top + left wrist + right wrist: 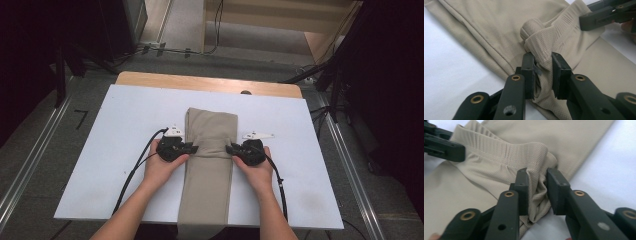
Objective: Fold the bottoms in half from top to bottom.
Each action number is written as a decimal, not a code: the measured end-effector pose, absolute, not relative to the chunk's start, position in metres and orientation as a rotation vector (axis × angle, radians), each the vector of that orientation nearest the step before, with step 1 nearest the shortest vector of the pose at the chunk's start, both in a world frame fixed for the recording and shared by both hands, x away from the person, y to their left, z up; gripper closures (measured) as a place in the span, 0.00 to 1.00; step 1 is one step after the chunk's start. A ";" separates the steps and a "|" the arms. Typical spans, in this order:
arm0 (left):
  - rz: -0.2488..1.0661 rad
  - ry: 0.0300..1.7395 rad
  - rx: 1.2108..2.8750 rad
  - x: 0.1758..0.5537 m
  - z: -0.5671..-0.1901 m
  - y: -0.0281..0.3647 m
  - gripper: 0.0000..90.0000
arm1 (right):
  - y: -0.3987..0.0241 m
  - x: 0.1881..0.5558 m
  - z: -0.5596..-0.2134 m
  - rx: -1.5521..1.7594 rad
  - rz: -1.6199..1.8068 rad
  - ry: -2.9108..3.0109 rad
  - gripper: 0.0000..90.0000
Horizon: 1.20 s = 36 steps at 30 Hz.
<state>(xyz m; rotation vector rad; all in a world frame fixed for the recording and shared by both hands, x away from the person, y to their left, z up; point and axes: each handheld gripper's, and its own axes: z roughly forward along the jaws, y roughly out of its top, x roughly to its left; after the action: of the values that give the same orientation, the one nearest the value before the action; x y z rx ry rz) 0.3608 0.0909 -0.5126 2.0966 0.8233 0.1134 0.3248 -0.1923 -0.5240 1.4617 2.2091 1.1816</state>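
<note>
Scene: a person stands at the near edge of a white table and holds a black two-jaw gripper in each hand.

Garment: a beige pair of trousers, folded into a long narrow strip, lies flat on the table.

Long axis: the strip runs from the person's edge straight away toward the far side, and its near end hangs over the table edge.

Fold edge: a waistband edge crosses the strip about halfway along, on the line between the two grippers.

Left gripper: it sits at the strip's left side edge and points inward to the right. In the left gripper view its pads pinch a bunched ridge of cloth, so it is closed on the trousers.

Right gripper: it sits at the strip's right side edge and points inward to the left. In the right gripper view a gathered fold fills the gap between its pads, so it too grips the trousers.

Relation that matters: the garment lies between the grippers, each holding one end of the same cross edge, level with each other and equally near.

Likely next move: both grips would probably lift and carry that edge along the long axis to fold the strip.

Risk: an uneven lift could skew the fold.
</note>
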 end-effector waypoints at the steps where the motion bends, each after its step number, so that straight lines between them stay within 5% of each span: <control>1: 0.110 0.824 2.096 0.361 -0.513 0.091 0.87 | -0.188 0.322 -0.524 1.422 1.145 2.202 0.81; 23: 0.102 0.752 2.045 0.350 -0.496 0.097 0.94 | -0.192 0.310 -0.515 1.226 1.326 2.221 0.92; 36: 0.076 0.637 2.023 0.302 -0.482 0.119 0.94 | -0.183 0.254 -0.496 1.077 1.397 2.219 0.92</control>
<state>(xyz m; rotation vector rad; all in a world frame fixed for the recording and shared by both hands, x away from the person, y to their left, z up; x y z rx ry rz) 0.3024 0.1189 -0.4824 2.0229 0.6366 0.0759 0.2544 -0.1830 -0.4958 1.0772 2.2195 1.3965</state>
